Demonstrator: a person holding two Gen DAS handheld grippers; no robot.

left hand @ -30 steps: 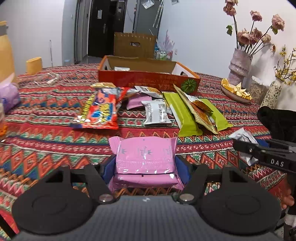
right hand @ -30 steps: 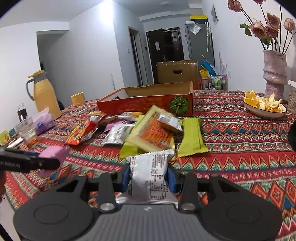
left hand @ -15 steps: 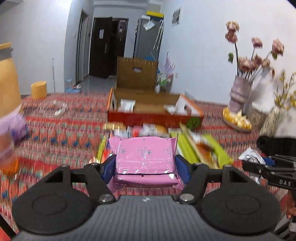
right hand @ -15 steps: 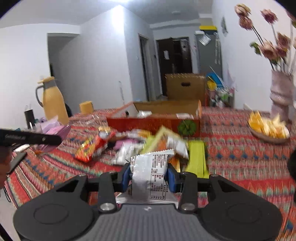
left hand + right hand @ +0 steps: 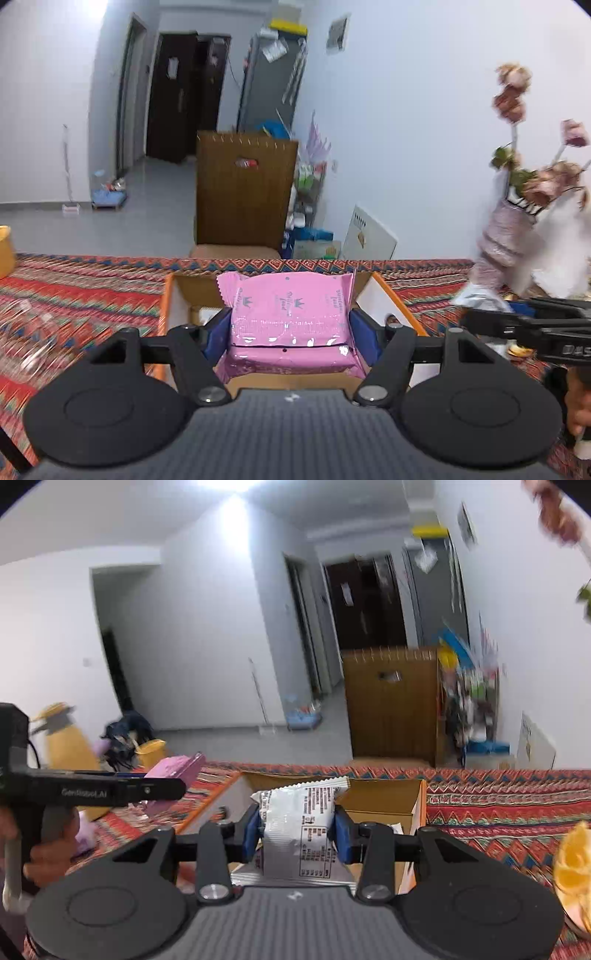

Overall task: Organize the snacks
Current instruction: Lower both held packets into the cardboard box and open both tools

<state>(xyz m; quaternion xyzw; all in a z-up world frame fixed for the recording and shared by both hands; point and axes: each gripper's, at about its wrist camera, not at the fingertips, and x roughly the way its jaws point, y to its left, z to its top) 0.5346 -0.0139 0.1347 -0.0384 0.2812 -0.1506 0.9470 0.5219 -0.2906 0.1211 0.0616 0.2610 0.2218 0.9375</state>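
My left gripper (image 5: pixel 290 334) is shut on a pink snack packet (image 5: pixel 288 314) and holds it over the open orange cardboard box (image 5: pixel 168 306). My right gripper (image 5: pixel 295 829) is shut on a silver snack packet (image 5: pixel 297 823) and holds it over the same box (image 5: pixel 419 805). In the right wrist view the left gripper (image 5: pixel 162 788) shows at the left with the pink packet (image 5: pixel 173 768). In the left wrist view the right gripper (image 5: pixel 480 306) shows at the right with the silver packet (image 5: pixel 476 295). The loose snacks on the table are out of view.
The table carries a patterned red cloth (image 5: pixel 74 291). A vase of dried flowers (image 5: pixel 506 236) stands at the right. A yellow flask (image 5: pixel 62 738) and yellow cup (image 5: pixel 149 751) stand at the left. Orange slices (image 5: pixel 572 860) lie at the right edge. A brown chair back (image 5: pixel 245 192) is behind the table.
Both grippers have lifted and moved forward from above the loose snacks to above the orange box, each still holding its packet. The snack pile has dropped out of view.
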